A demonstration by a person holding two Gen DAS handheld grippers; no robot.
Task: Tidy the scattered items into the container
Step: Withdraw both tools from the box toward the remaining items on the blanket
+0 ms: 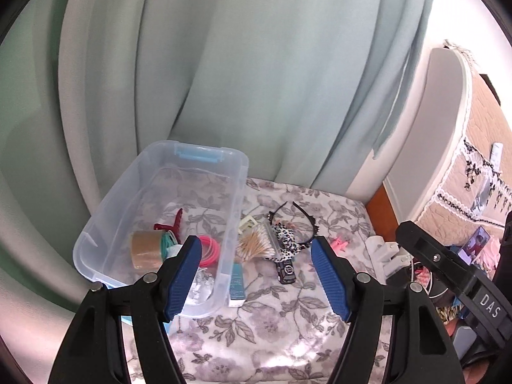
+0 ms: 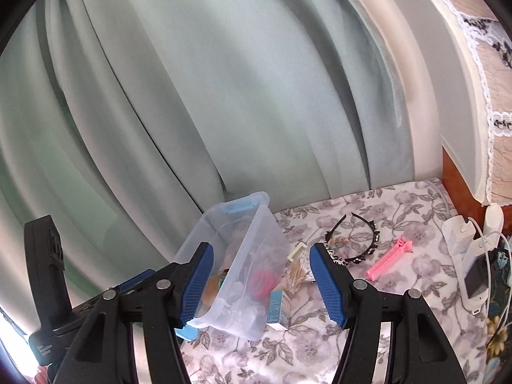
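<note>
Both hand-held grippers hover above a floral-printed cloth [image 1: 272, 326] with their ribbed blue pads spread apart and nothing between them. Ahead and to the left of the left gripper [image 1: 256, 275] sits the clear plastic container [image 1: 105, 220], a rectangular tub with a blue latch; inside it lie a roll of brown tape [image 1: 145, 249], a dark red claw clip [image 1: 171, 222] and coiled pink bands [image 1: 209, 251]. Straight ahead between that gripper's fingers lies a fanned bundle of wooden cotton swabs [image 1: 254, 244], with a leopard-print fabric piece [image 1: 286, 238] and a thin black headband [image 1: 307, 220] just beyond, and a teal and white carton [image 1: 237, 284] touching the container's wall. From the right gripper [image 2: 259, 283], the ridged pink hair clip [image 2: 388, 257] lies ahead to the right, apart from the headband. Pale green curtains [image 2: 224, 96] hang in soft folds behind.
</note>
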